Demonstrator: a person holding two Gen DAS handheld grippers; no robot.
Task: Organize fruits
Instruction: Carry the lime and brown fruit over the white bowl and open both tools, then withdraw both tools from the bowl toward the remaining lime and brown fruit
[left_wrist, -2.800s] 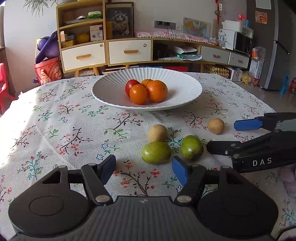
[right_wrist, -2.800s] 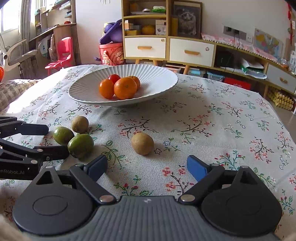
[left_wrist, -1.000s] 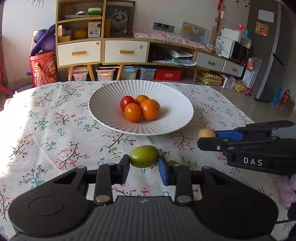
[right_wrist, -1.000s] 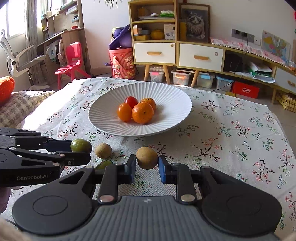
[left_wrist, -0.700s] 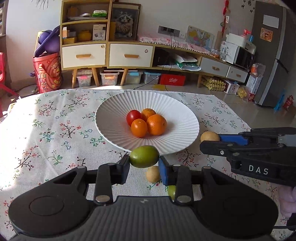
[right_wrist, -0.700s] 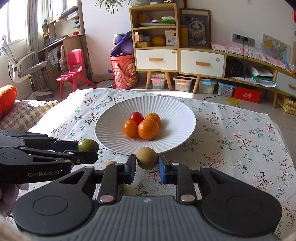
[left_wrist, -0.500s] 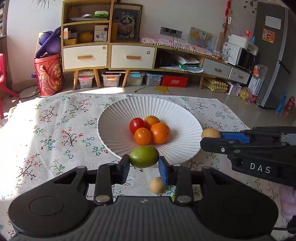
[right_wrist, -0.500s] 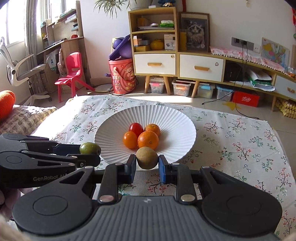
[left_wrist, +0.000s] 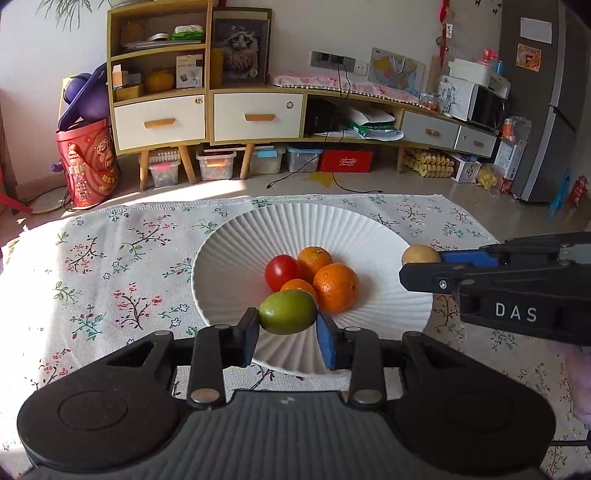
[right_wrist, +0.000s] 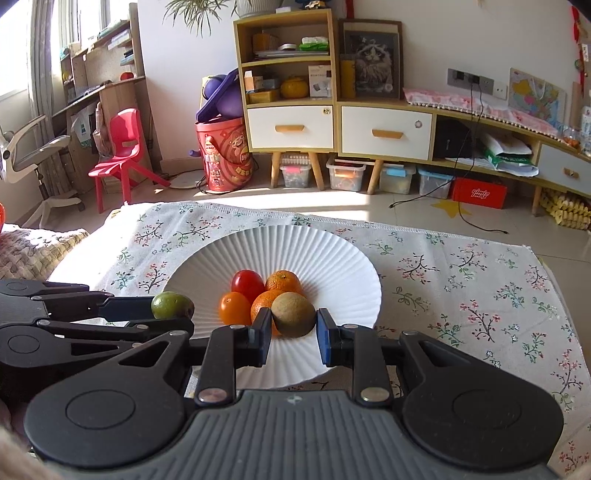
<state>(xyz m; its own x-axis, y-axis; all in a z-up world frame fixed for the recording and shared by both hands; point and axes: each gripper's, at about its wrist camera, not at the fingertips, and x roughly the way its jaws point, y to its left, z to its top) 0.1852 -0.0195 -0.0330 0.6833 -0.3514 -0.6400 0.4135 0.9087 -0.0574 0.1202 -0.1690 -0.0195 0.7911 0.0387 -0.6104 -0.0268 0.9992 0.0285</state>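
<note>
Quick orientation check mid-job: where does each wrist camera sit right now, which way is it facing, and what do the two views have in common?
Left wrist: sits behind the left gripper, looking forward and down over the white plate toward the cabinets; its fingers clamp a green fruit, and the right gripper enters from the right.
Right wrist: sits behind the right gripper, facing likewise; its fingers clamp a brown kiwi, and the left gripper enters from the left.
Shared: plate, red tomato, oranges, floral tablecloth, both held fruits.
</note>
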